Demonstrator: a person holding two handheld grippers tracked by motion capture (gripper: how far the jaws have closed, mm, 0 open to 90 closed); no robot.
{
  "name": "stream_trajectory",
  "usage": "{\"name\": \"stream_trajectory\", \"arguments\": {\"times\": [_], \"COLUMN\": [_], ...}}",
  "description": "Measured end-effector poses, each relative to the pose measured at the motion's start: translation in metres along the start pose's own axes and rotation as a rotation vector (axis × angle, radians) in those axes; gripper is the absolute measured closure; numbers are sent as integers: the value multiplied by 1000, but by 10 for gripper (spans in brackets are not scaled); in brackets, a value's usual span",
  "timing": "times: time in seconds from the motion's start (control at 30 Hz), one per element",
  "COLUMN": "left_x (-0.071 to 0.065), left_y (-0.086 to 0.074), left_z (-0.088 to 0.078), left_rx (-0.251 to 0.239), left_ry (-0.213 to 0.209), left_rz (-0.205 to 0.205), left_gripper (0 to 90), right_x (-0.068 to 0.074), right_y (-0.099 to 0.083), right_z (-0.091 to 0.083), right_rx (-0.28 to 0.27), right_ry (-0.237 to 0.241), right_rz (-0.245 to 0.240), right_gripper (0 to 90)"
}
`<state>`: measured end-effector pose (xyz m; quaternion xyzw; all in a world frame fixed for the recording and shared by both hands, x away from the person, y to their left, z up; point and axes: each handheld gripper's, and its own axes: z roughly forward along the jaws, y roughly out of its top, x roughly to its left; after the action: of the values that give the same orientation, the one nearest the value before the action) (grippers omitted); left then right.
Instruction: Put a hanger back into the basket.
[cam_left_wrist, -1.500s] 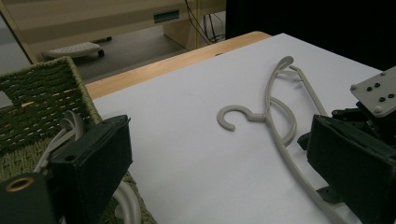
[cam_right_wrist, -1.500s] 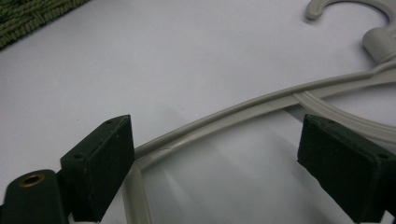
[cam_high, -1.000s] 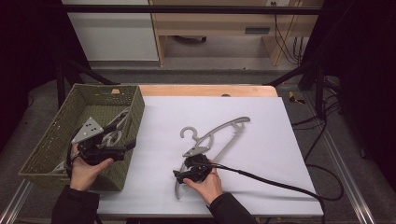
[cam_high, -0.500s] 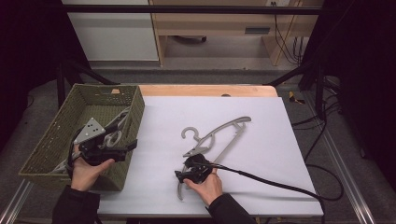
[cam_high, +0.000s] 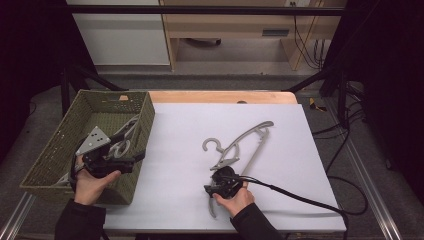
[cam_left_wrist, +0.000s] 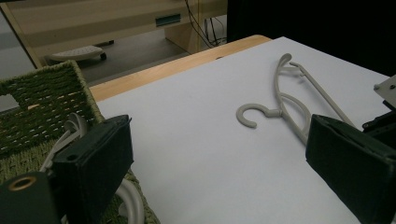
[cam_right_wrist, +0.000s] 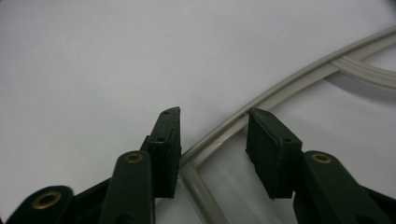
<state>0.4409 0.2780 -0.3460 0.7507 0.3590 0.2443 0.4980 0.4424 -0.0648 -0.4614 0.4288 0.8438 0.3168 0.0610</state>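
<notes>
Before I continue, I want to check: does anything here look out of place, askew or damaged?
Nothing stands out. The grey plastic hanger lies flat and whole on the white table sheet, the right gripper open astride its arm. More grey hangers lie in the green woven basket, beside the open left gripper.

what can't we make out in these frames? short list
- Right claw grip: in the right gripper view the hanger arm runs between the jaws, which have just been closing, but whether the pads press it cannot be told.
- Hanger's near end: in the high view, hidden under the right hand.
- Basket contents: hangers inside, count unclear; the left claw and hand cover them in the high view.
- Basket: cut off by the left edge in the left gripper view.
</notes>
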Motion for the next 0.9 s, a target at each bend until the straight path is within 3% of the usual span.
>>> {"name": "stream_trajectory", "arguments": {"times": [0.2, 0.3, 0.6, 0.73, 0.8, 0.9], "left_x": [0, 0, 0, 0, -1, -1], "left_y": [-1, -1, -1, -1, -1, -1], "left_z": [0, -1, -3, -1, -1, 0], "left_rx": [1, 0, -4, 2, 3, 3], "left_ry": [2, 3, 3, 5, 4, 2], "left_rz": [-3, -3, -4, -2, -1, 3], "left_gripper": [71, 71, 71, 71, 71, 71], "right_x": [-12, -19, -39, -43, -46, -46], "right_y": [-10, -15, -30, -30, -31, -30], "right_z": [-12, -17, -39, -37, -30, -29], "right_rx": [9, 8, 58, 47, 24, 16], "right_ry": [-11, 4, -31, -54, -89, -95], "right_rz": [3, 17, 78, 89, 62, 67], "right_gripper": [613, 636, 696, 649, 612, 617]}}
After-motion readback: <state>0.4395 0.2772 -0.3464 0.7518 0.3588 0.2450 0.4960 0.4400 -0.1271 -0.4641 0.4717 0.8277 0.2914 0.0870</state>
